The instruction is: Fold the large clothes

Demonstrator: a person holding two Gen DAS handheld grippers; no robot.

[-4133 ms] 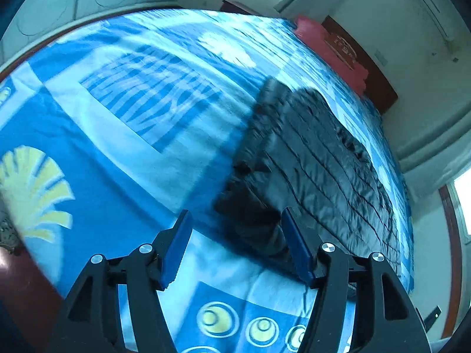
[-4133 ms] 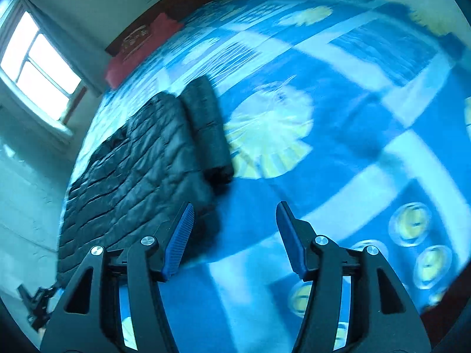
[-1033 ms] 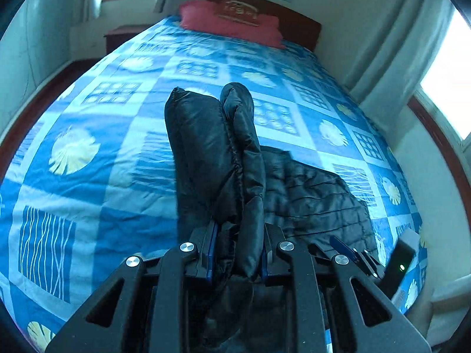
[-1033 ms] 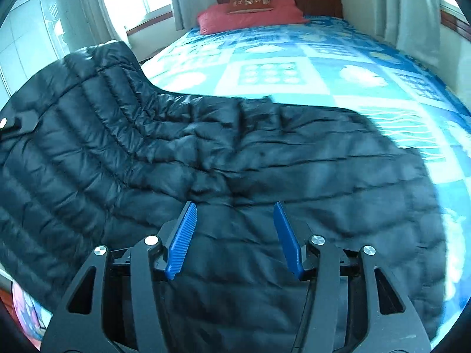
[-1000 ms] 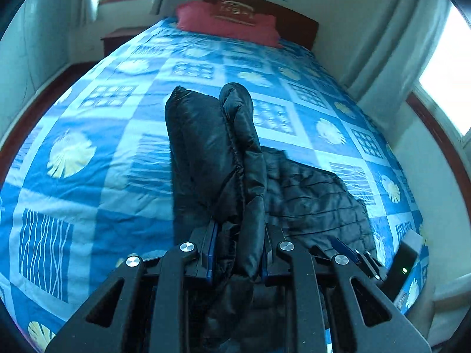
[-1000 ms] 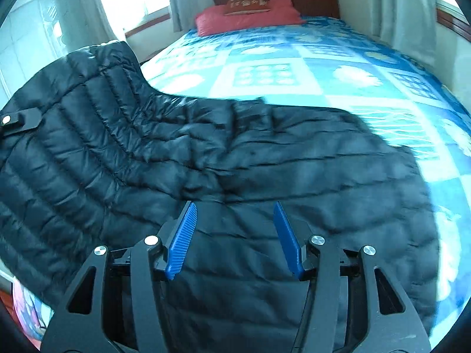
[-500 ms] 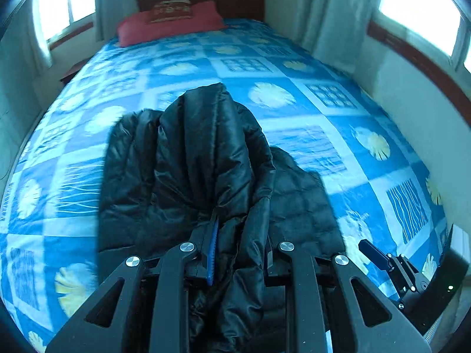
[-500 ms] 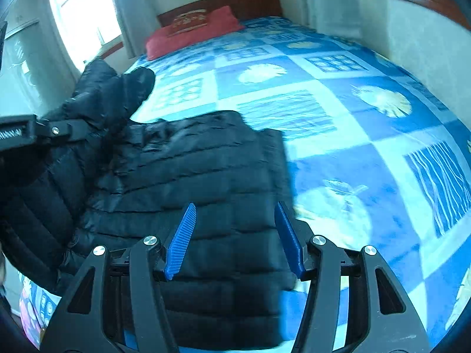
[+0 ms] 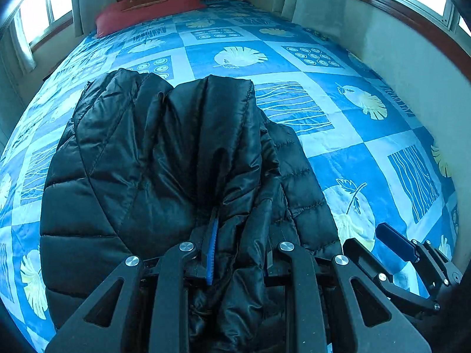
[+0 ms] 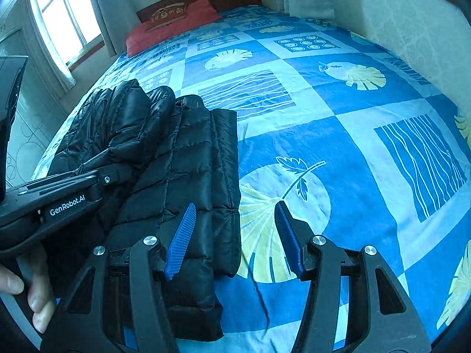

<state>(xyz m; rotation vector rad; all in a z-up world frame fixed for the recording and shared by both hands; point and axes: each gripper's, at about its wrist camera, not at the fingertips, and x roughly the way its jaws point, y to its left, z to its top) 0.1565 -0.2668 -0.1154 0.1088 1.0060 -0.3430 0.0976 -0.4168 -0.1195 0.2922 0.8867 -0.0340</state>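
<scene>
The bed (image 9: 309,58), spread with a blue patterned cover, fills both views, a red pillow (image 9: 147,3) lying at the top by the headboard. Across the left and middle of the frame the black puffer jacket (image 9: 132,161) is seen, one layer carried over another so that a doubled bundle rests on the cover; in the right wrist view the jacket occupies the lower left, its quilted edge running down the middle of the frame.

A fold looks to be in hand: a bunched part of the jacket is clamped by the left gripper (image 9: 240,253), jaws drawn tight on the padded fabric at bottom centre. The right gripper (image 10: 232,235) is held with jaws apart and nothing between them, poised over the jacket's right edge and the yellow leaf print (image 10: 265,220). A hand (image 10: 20,297) on the left tool's handle shows at the lower left edge of the right view.

Next, by the look of it, the gripped layer is to be laid down square on the lower one and let go, with the free claw ready to pin or straighten the edge.
</scene>
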